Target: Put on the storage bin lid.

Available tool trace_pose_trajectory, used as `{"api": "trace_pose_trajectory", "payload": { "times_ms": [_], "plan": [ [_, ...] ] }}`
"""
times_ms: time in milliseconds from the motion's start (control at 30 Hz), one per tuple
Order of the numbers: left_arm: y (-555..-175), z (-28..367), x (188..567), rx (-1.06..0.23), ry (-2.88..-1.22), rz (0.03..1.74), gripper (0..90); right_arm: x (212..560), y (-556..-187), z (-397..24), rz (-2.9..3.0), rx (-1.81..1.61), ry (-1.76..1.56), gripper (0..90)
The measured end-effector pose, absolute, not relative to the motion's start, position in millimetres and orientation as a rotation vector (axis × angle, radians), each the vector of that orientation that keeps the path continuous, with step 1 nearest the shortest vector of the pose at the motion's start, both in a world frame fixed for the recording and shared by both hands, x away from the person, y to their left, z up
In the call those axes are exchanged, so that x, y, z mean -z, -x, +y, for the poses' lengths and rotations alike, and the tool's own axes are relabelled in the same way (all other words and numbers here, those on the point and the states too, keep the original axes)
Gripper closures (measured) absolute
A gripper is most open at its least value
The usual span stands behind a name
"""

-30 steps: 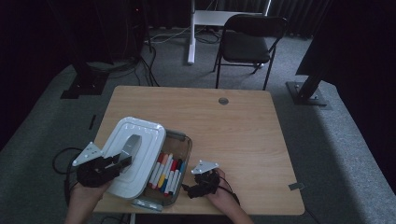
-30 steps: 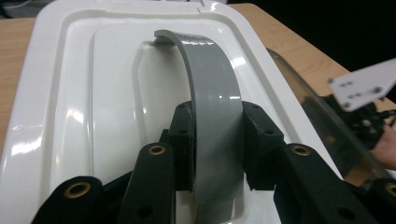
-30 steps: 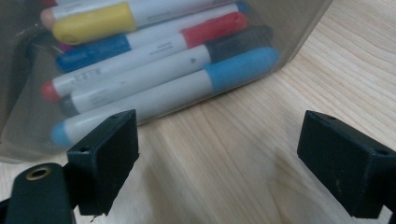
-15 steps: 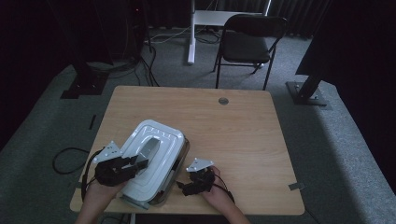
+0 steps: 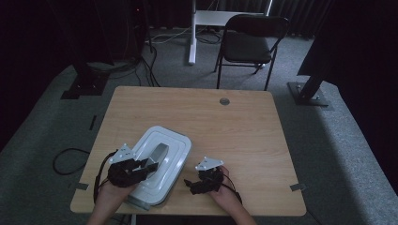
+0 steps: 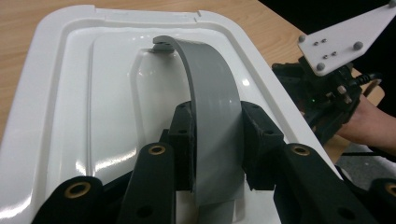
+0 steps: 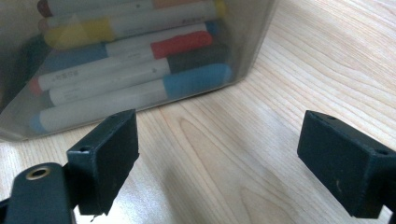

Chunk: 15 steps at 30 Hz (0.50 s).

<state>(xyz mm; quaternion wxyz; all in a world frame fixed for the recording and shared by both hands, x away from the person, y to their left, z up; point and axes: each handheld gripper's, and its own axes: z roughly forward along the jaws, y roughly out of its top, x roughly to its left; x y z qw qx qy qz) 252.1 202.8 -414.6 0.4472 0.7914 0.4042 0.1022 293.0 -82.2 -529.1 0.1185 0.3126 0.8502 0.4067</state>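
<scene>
The left gripper (image 6: 215, 140) clamps the grey handle (image 6: 210, 93) of the white lid (image 5: 162, 164), which lies on the box (image 7: 140, 60) at the near left of the table (image 5: 244, 122). The right gripper (image 7: 217, 158) stands just to the right of the box with its jaws wide apart and nothing between them, low over the bare wood. Directly beyond the right gripper's jaws, coloured markers (image 7: 140, 84) lie stacked behind the box's clear wall.

One white lid (image 5: 162, 161), one clear box (image 7: 140, 60) of markers, one table (image 5: 244, 126), one chair (image 5: 251, 44), two grippers
</scene>
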Motion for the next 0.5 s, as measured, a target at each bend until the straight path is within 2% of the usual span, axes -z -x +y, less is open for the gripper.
{"api": "trace_pose_trajectory", "payload": {
  "times_ms": [400,500],
  "plan": [
    [-250.4,203.3,417.4,-0.255,-1.973,0.977,68.0,526.1,-294.5,-87.4,2.479,-1.206,-0.931,12.4],
    [-247.6,212.4,411.5,-0.260,-1.940,0.970,59.3,524.6,-294.9,-91.6,2.472,-1.199,-0.936,12.3]
  ]
}}
